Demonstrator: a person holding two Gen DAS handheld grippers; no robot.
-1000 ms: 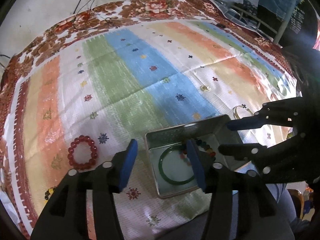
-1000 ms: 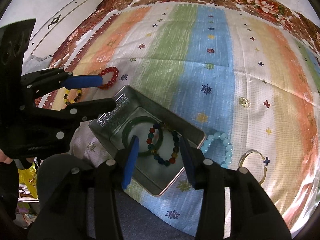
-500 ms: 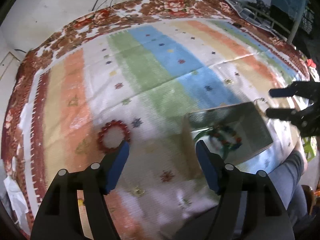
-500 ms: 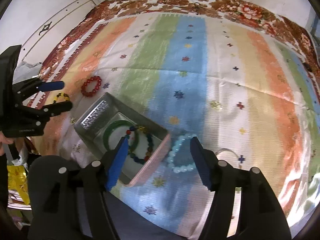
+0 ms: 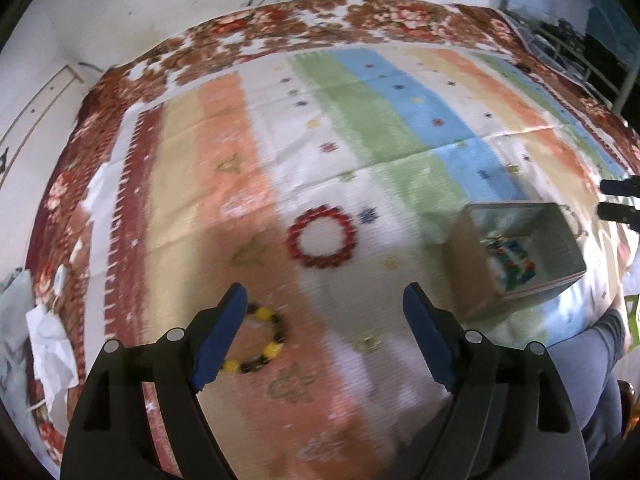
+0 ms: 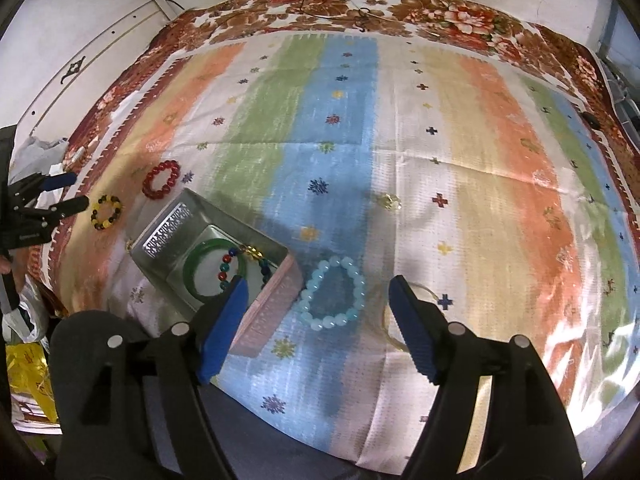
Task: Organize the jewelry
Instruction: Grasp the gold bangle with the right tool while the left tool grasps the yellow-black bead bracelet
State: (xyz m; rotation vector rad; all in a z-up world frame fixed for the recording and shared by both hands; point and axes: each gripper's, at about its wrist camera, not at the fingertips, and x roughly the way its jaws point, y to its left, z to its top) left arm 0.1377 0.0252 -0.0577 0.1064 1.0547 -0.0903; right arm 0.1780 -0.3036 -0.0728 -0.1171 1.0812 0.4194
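Observation:
A metal tin [image 6: 160, 238] [image 5: 464, 248] sits on the striped cloth and holds a green bangle [image 6: 200, 254] and a multicoloured bead bracelet [image 6: 224, 268] [image 5: 508, 256]. A red bead bracelet [image 5: 321, 236] [image 6: 162, 180] and a yellow-and-black bead bracelet [image 5: 260, 340] [image 6: 106, 212] lie left of the tin. A pale blue bead bracelet [image 6: 332, 294] and a thin gold bangle [image 6: 390, 336] lie right of it. My left gripper [image 5: 324, 320] is open and empty, just short of the red bracelet. My right gripper [image 6: 318, 310] is open and empty, over the pale blue bracelet.
The cloth's flowered border [image 6: 440, 4] runs along the far edge by a white wall. Crumpled white fabric [image 5: 44, 344] and a yellow bag [image 6: 28, 376] lie at the left edge. A person's leg in blue trousers [image 5: 588, 356] is at the near edge.
Both grippers have opened wider. The left view has swung left from the tin to the red and yellow-black bracelets. The right view has drawn back and shifted right to the pale blue bracelet.

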